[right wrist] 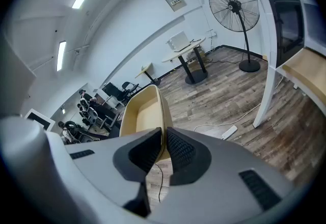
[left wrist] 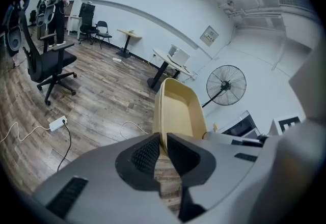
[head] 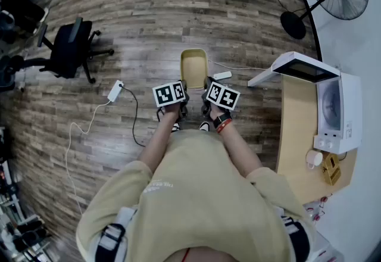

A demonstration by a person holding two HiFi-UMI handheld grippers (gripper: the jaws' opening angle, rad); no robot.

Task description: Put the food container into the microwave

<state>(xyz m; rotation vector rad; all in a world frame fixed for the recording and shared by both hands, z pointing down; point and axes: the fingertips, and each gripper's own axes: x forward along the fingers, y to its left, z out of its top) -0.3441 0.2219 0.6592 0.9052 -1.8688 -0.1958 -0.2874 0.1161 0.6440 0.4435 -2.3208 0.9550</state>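
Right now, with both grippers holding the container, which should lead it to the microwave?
Probably the right gripper: the microwave stands open on its side. The left gripper also grips the container, but farther away.

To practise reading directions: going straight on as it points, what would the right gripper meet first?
Probably the wooden floor: the right gripper, shut on the yellow container, points forward and down. The microwave stands off to its right.

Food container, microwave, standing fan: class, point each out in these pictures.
food container (head: 194,68), head view, on its inner floor.
microwave (head: 351,106), head view, on its white casing.
standing fan (left wrist: 226,85), left gripper view, on the grille's centre.
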